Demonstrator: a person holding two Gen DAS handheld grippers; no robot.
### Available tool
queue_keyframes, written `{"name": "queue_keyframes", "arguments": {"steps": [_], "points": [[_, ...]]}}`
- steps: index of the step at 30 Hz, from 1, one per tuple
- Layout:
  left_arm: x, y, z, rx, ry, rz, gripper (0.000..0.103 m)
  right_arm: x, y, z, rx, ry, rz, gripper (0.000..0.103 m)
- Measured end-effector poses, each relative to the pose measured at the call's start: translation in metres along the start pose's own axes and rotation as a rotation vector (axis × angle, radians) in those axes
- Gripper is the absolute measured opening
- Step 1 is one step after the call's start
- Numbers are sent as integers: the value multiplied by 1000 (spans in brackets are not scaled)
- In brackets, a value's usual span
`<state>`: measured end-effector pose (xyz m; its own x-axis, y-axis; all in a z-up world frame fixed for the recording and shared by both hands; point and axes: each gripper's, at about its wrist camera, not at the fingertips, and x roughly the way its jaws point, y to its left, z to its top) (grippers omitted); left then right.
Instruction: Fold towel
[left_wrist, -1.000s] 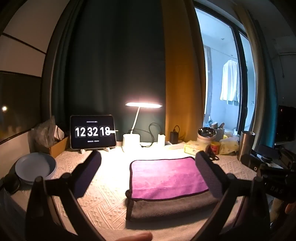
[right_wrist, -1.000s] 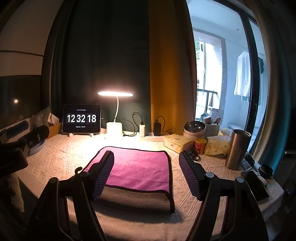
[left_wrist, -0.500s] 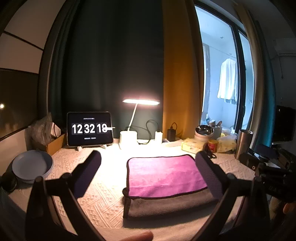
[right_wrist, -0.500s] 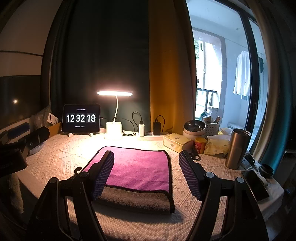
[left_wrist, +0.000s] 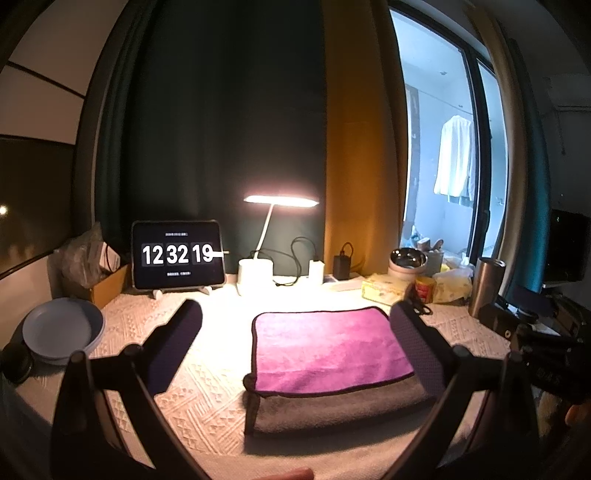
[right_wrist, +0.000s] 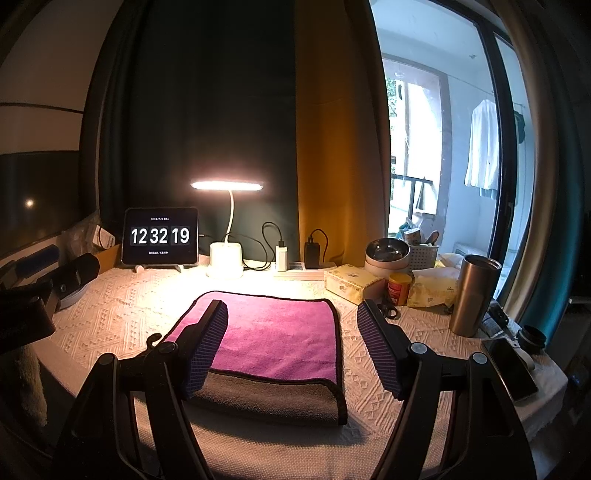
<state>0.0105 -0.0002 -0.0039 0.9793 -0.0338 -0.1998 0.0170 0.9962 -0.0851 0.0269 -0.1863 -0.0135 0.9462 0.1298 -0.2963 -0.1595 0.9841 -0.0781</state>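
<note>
A folded towel (left_wrist: 325, 347) lies flat on the white patterned tablecloth, magenta face up with a grey layer showing along its near edge; it also shows in the right wrist view (right_wrist: 273, 332). My left gripper (left_wrist: 295, 332) is open and empty, held above the table in front of the towel. My right gripper (right_wrist: 291, 332) is open and empty, above the near part of the towel. Neither gripper touches the towel.
At the back stand a tablet clock (left_wrist: 178, 254), a lit desk lamp (left_wrist: 258, 273) and chargers. A blue plate (left_wrist: 61, 330) sits at left. A tissue box (right_wrist: 351, 282), bowl (right_wrist: 387, 253), can (right_wrist: 399, 288), steel tumbler (right_wrist: 474, 295) and phone (right_wrist: 508, 369) crowd the right.
The left gripper's view has shifted slightly, so the towel sits a little lower and nearer. Both grippers stay open. The towel has not moved. The clock ticked to 12:32:19.
</note>
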Motion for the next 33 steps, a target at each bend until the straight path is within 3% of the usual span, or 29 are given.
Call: {"name": "queue_keyframes", "arguments": {"steps": [33], "points": [[4, -2, -2, 7, 10, -2, 102, 6, -8, -5, 15, 19, 4, 76]]}}
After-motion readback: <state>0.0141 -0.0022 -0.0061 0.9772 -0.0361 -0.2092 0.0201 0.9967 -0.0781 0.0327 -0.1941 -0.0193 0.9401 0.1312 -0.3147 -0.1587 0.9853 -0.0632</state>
